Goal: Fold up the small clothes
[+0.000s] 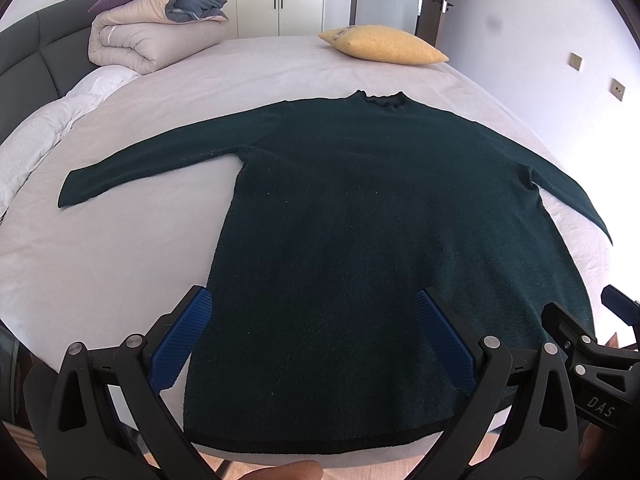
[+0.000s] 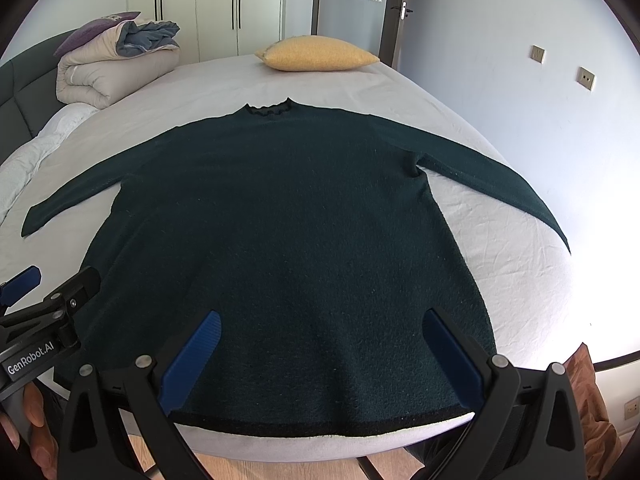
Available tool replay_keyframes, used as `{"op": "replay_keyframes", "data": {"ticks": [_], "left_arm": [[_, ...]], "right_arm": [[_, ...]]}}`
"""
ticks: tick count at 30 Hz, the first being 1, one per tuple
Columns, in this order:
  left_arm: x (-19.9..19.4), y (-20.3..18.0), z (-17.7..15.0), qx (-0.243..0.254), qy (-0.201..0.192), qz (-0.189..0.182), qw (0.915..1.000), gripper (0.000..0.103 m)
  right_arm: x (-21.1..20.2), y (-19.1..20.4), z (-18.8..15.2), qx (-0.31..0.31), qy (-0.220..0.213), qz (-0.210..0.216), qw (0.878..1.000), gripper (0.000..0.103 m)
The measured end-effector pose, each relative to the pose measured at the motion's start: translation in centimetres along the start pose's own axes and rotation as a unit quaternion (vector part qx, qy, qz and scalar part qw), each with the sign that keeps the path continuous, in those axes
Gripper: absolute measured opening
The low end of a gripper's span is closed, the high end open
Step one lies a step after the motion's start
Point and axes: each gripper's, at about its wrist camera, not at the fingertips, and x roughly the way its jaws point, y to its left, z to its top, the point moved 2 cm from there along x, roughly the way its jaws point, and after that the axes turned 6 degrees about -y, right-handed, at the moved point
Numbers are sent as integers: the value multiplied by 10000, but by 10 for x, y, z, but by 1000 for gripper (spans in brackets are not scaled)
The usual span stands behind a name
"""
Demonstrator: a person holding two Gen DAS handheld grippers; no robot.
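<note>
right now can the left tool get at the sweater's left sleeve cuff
Probably yes: the left tool is open and empty above the hem, and the cuff lies flat on bare sheet with nothing between.

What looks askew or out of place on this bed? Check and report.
Nothing stands out. The dark green sweater lies flat on the bed sheet, both sleeves spread, hem at the near edge. The yellow pillow and the folded duvet sit clear of it at the far side.
</note>
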Motion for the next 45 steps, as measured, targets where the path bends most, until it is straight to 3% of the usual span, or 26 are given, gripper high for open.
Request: {"op": "replay_keyframes", "data": {"ticks": [5, 9, 15, 17, 19, 21, 24, 27, 30, 32, 33, 38, 45], "left_arm": [[9, -1, 2, 41, 21, 31, 10000, 103], [16, -4, 5, 92, -26, -11, 10000, 103], [43, -12, 17, 176, 198, -293, 9992, 103], [53, -15, 26, 113, 268, -379, 9989, 103], [63, -17, 34, 62, 307, -442, 9985, 103], [76, -21, 43, -52, 376, -724, 9967, 103], [94, -26, 51, -212, 578, -1096, 9921, 103], [107, -30, 56, -463, 576, -1421, 9871, 103], [120, -34, 57, -609, 639, -1567, 9837, 103], [130, -38, 55, -579, 832, -1591, 9820, 103], [134, -39, 54, -592, 890, -1576, 9817, 103], [153, -40, 51, -692, 986, -1537, 9807, 103], [159, -40, 50, -674, 961, -1614, 9799, 103]], "right_arm": [[5, -12, 1, 112, 5, 18, 9999, 103], [11, -48, 8, 572, -111, 70, 9983, 103], [29, -152, 18, 1735, -93, -144, 9847, 103], [36, -200, 19, 2283, -80, -218, 9733, 103], [43, -243, 21, 2869, -118, -161, 9577, 103], [52, -290, 17, 3570, -108, -46, 9340, 103], [72, -356, 2, 4795, -29, 412, 8766, 103], [93, -416, -18, 6051, -98, 1073, 7888, 103], [100, -449, -21, 6562, -357, 1465, 7394, 103], [107, -462, -23, 6838, -286, 1610, 7111, 103], [112, -469, -21, 6925, -231, 1668, 7015, 103], [125, -480, -16, 7053, -101, 1734, 6873, 103], [148, -484, -3, 7097, -234, 1687, 6836, 103]]}}
